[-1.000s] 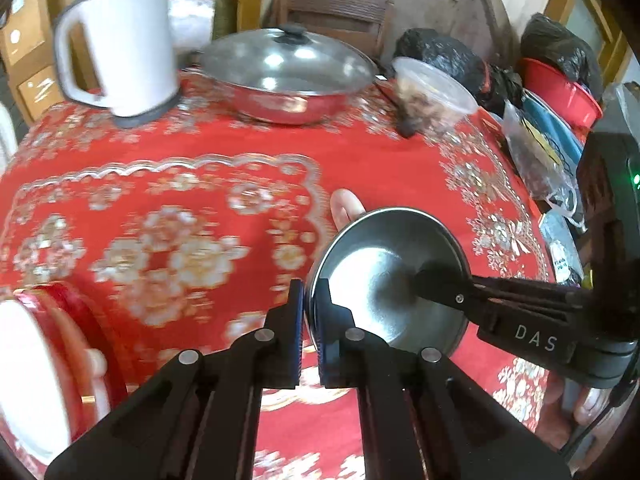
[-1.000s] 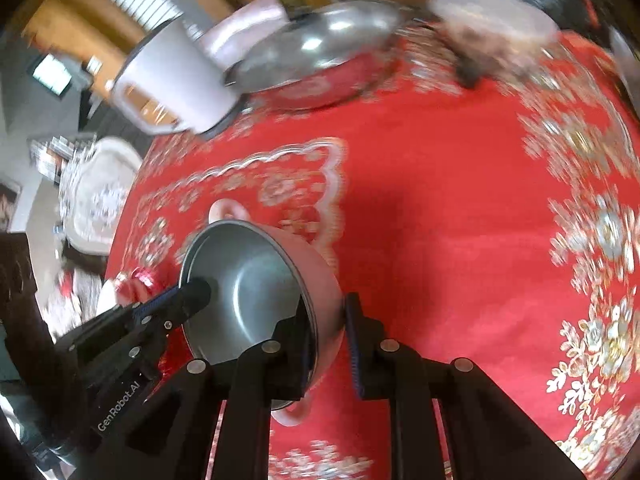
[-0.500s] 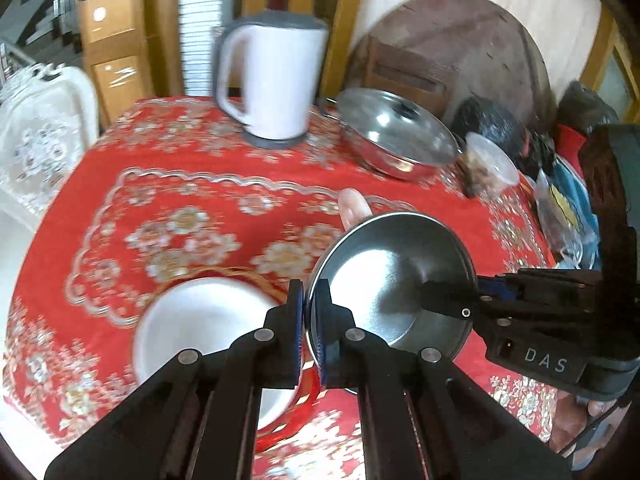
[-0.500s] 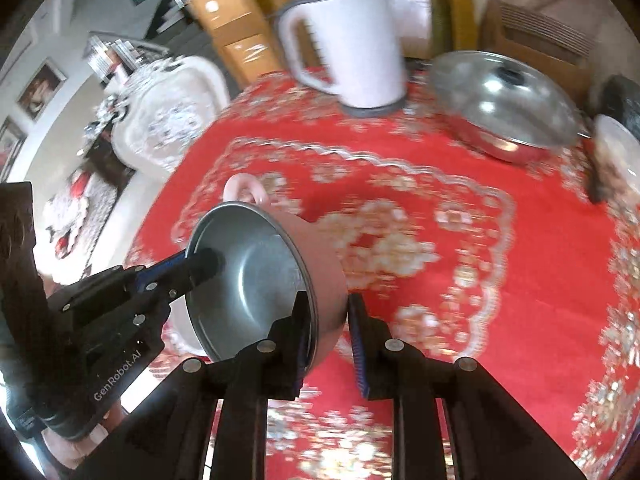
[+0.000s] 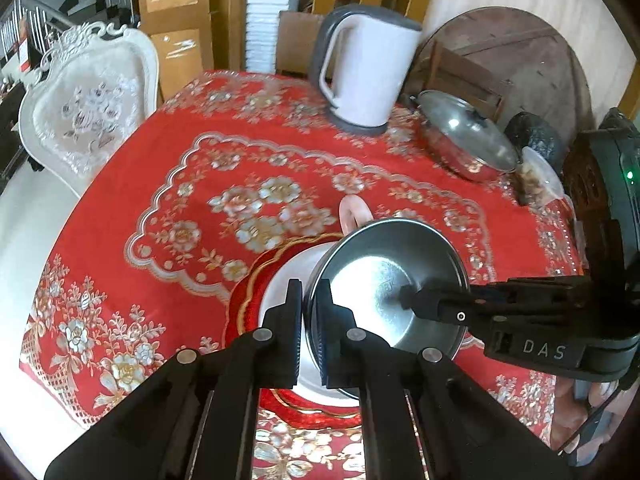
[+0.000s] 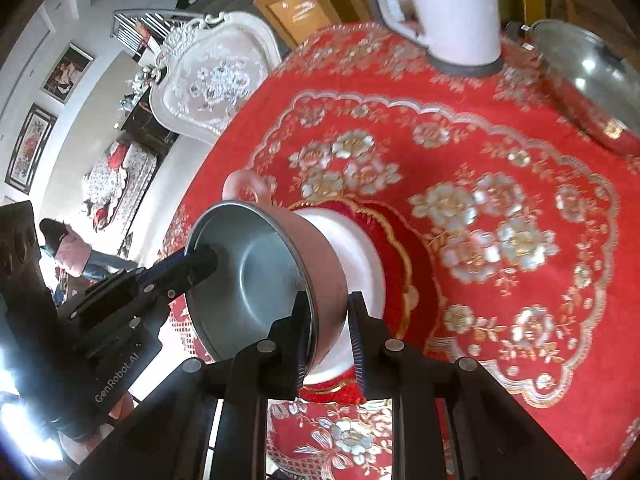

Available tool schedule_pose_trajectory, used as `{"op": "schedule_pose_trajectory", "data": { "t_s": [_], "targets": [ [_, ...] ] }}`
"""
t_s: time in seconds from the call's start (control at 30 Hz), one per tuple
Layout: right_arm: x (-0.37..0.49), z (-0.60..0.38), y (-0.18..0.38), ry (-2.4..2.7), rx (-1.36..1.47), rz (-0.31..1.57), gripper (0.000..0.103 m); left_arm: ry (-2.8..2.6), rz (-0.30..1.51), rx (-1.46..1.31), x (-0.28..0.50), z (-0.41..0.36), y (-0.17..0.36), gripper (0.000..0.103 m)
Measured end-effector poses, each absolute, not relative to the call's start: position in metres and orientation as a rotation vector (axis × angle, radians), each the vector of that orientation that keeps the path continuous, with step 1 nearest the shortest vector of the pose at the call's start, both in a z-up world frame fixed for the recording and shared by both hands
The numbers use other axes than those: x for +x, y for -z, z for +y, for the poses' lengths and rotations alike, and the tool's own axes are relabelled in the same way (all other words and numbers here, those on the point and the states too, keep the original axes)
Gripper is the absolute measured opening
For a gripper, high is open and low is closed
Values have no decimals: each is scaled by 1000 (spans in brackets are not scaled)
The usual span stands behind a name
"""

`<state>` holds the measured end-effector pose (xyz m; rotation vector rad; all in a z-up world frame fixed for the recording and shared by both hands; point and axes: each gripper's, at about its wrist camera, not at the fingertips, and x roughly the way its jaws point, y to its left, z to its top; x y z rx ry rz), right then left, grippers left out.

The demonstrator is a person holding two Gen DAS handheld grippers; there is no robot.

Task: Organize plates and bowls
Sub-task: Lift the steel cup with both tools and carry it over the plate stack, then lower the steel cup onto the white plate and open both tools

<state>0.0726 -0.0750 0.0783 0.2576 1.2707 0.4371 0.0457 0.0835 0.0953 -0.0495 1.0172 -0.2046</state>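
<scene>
Our left gripper and right gripper each pinch opposite rims of the pink-handled steel bowl, carried tilted just above the red-rimmed white plate. To seat it well we should level it, centre it over the plate's white well, lower together, then release. Half a second ago the plate lay left of the bowl; now it sits underneath.
</scene>
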Motion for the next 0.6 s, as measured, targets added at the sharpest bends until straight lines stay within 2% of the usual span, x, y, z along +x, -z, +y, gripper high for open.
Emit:
{"op": "schedule_pose_trajectory", "data": {
  "t_s": [0.33,0.6],
  "targets": [
    [79,-77,-63,-415,265,1281,24,204,1056,-55,53,84,-76,5],
    [76,-82,-70,-414,253,1252,24,187,1045,-51,54,83,-76,5]
  ]
}}
